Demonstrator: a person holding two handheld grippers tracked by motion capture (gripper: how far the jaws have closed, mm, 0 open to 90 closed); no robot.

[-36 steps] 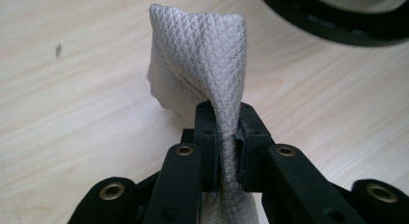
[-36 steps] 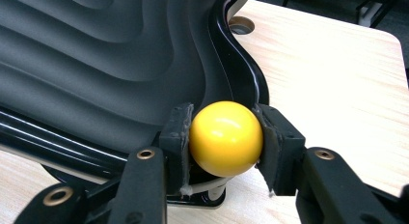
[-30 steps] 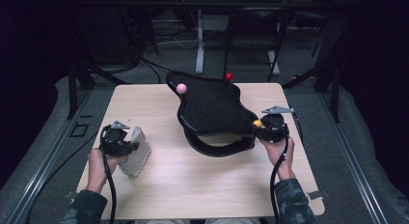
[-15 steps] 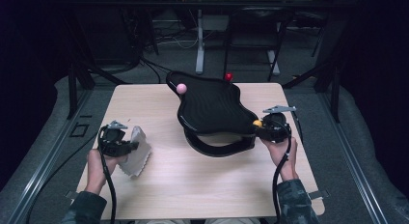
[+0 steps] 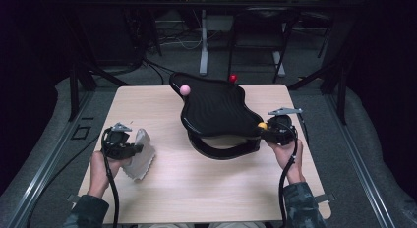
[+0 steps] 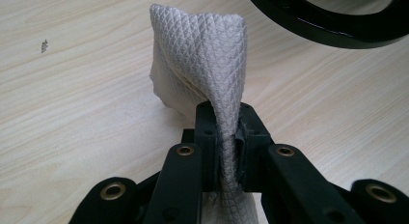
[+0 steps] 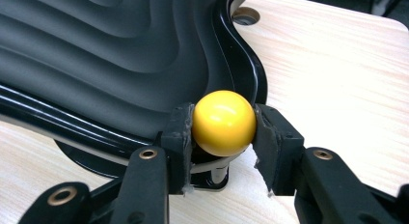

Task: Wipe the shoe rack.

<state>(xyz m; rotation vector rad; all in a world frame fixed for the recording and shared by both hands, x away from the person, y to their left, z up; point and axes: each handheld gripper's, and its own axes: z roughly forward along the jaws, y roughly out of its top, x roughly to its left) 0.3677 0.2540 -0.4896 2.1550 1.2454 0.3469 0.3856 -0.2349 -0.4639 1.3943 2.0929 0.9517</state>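
Item: glossy black wavy-topped plastic board (image 5: 216,110), mid-table, w/ round yellow knob (image 7: 224,122) at its near-right corner. Right gripper (image 7: 223,130): jaws just closing, pads touching knob both sides; grip to be kept centred. Left gripper (image 6: 223,137): jaws clamped tight on grey quilted cloth (image 6: 202,55), parked at table's left.

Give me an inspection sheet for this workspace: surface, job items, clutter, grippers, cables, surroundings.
Surface: light wooden table, one small dark speck in the left gripper view.
Job's things: black ridged tray on a curved black base; yellow ball at its near right corner, pink ball and red ball at its far edge; grey cloth.
Clutter: nothing seen.
Grippers: left gripper clamped on the cloth; right gripper has just been closing, pads against the yellow ball.
Cables: one black cable trails from each gripper.
Surroundings: dark room, metal frames, another table behind.
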